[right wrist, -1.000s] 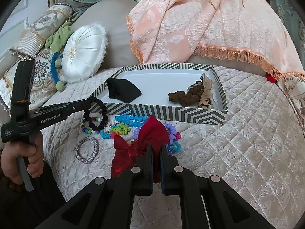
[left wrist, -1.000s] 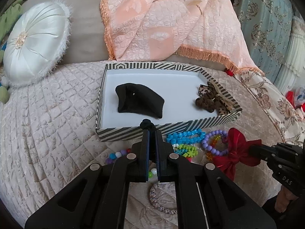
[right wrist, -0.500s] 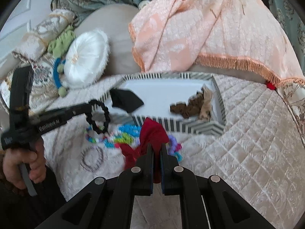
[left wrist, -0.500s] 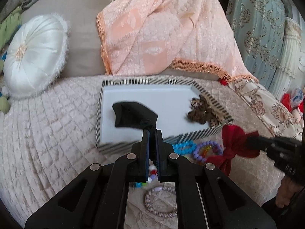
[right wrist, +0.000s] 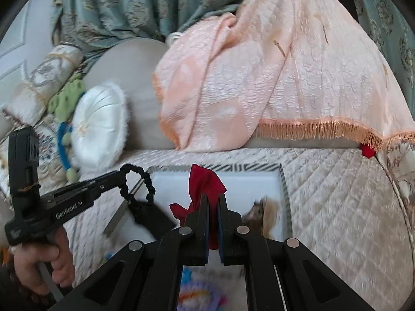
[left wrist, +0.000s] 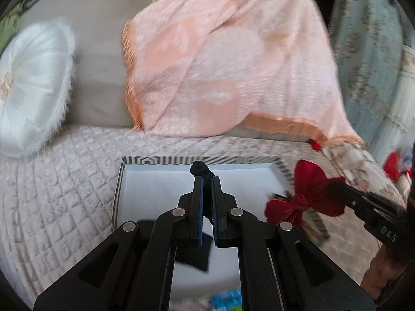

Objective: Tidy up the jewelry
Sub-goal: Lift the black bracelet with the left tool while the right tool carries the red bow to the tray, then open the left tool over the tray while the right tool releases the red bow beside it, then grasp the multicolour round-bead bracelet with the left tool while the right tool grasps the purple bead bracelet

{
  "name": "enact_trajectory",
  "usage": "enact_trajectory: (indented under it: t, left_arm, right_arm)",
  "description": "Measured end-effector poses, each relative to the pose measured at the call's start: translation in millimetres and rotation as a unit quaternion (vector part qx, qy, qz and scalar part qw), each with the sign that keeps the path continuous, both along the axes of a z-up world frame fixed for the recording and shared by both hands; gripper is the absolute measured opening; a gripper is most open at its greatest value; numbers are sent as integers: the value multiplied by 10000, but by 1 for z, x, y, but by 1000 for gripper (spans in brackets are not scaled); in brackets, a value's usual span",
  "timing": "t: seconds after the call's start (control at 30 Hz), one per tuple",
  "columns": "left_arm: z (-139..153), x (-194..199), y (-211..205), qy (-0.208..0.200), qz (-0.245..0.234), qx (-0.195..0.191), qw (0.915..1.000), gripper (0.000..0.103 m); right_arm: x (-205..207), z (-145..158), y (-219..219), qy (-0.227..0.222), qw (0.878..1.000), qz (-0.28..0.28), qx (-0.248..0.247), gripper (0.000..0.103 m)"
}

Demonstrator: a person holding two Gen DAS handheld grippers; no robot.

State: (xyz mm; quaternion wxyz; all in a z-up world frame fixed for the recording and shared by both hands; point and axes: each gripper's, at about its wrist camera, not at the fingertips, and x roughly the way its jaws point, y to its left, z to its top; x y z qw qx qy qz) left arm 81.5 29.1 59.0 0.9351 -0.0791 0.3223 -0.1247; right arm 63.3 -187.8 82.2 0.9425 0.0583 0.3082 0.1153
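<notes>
My left gripper (left wrist: 206, 181) is shut on a black beaded hair tie (left wrist: 199, 169), which hangs as a loop (right wrist: 136, 181) in the right wrist view, held above the striped box (left wrist: 160, 160). My right gripper (right wrist: 213, 198) is shut on a red bow (right wrist: 205, 184), also above the box's white floor (right wrist: 246, 189); the bow shows at the right in the left wrist view (left wrist: 308, 197). In the box lie a black cloth piece (right wrist: 151, 216) and a leopard-print bow (right wrist: 262, 211).
A white round cushion (left wrist: 28, 88) and a peach fringed blanket (left wrist: 220, 59) lie behind the box. Coloured bead bracelets (left wrist: 227, 299) lie on the quilt in front of the box, blurred. More pillows (right wrist: 44, 83) are at the far left.
Both grippers have lifted and moved forward from the bracelets on the quilt to above the box, each carrying its item. The views are motion-blurred.
</notes>
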Motion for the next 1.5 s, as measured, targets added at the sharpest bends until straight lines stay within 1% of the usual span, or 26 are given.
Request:
enact_trajectory:
  t: [0.07, 0.1, 0.17, 0.27, 0.33, 0.37, 0.43, 0.47, 0.5, 0.53, 0.57, 0.6, 0.63, 0.67, 0.7, 0.8, 0.9, 0.97, 1.07, 1.17, 1.23, 1.27, 1.33, 1.43, 1.5]
  left_arm:
    - [-14, 20, 7, 242, 155, -56, 9996, 4]
    - [-19, 25, 9, 298, 199, -47, 9993, 4]
    - [-31, 40, 13, 528, 368, 92, 9979, 4]
    - [-45, 51, 16, 720, 484, 279, 9958, 4]
    - [-53, 56, 19, 911, 479, 205, 9945, 4]
    - [-55, 57, 21, 942, 497, 199, 9941, 4]
    - [-57, 58, 22, 960, 565, 274, 9934, 8]
    - [-57, 57, 22, 968, 583, 294, 9932, 14]
    - [-59, 57, 23, 977, 606, 288, 9930, 23]
    - [-59, 56, 24, 984, 620, 275, 9928, 29]
    - [-60, 55, 24, 980, 610, 264, 9930, 41]
    - [-60, 54, 23, 971, 590, 258, 9932, 47]
    - [-59, 53, 23, 945, 563, 262, 9936, 47]
    - [-58, 52, 22, 933, 556, 285, 9937, 47]
    - [-57, 50, 23, 924, 554, 321, 9937, 47]
    - [-54, 49, 25, 932, 587, 307, 9934, 47]
    - [-46, 39, 32, 802, 599, 274, 9946, 47]
    - [-39, 21, 40, 642, 575, 258, 9959, 47]
    - [-35, -9, 52, 533, 487, 245, 9971, 47]
    - [-34, -41, 62, 546, 365, 257, 9975, 47]
    - [-37, -62, 69, 594, 345, 246, 9973, 47]
    - [-40, -73, 72, 666, 317, 231, 9970, 47]
    - [-46, -88, 70, 808, 262, 254, 9961, 48]
    - [-60, -103, 61, 1049, 184, 559, 9927, 48]
    - [-72, -101, 55, 1275, 141, 709, 9892, 48]
  right_arm:
    - [23, -13, -2, 152, 9998, -61, 95, 5]
    - [32, -19, -3, 234, 9996, -63, 129, 5]
    - [53, -35, -3, 487, 9987, -82, 140, 5]
    - [87, -56, -8, 908, 9953, -179, 283, 5]
    - [107, -70, -13, 1241, 9913, -257, 363, 5]
    - [112, -75, -15, 1364, 9895, -241, 413, 5]
    - [119, -80, -17, 1491, 9874, -402, 355, 5]
    - [121, -82, -18, 1511, 9871, -456, 286, 5]
    - [122, -83, -18, 1535, 9865, -525, 211, 6]
    - [121, -84, -19, 1539, 9862, -564, 227, 7]
    - [121, -83, -20, 1542, 9859, -595, 258, 12]
    - [119, -83, -21, 1515, 9859, -643, 295, 21]
    - [117, -81, -23, 1462, 9865, -674, 310, 26]
    - [115, -80, -25, 1405, 9871, -698, 304, 39]
    - [112, -77, -25, 1324, 9882, -703, 302, 41]
    - [105, -69, -28, 1165, 9900, -736, 297, 41]
    - [93, -62, -26, 1041, 9919, -682, 238, 41]
    - [78, -57, -24, 945, 9936, -566, 234, 41]
    - [47, -48, -19, 755, 9962, -394, 177, 41]
    - [5, -34, -14, 478, 9985, -278, 45, 41]
    - [-16, -31, -14, 414, 9989, -236, 32, 41]
    - [-30, -33, -16, 413, 9988, -242, 73, 41]
    - [-56, -42, -21, 552, 9980, -206, 222, 41]
    - [-80, -59, -24, 897, 9955, -222, 194, 41]
    - [-89, -65, -25, 996, 9947, -195, 144, 41]
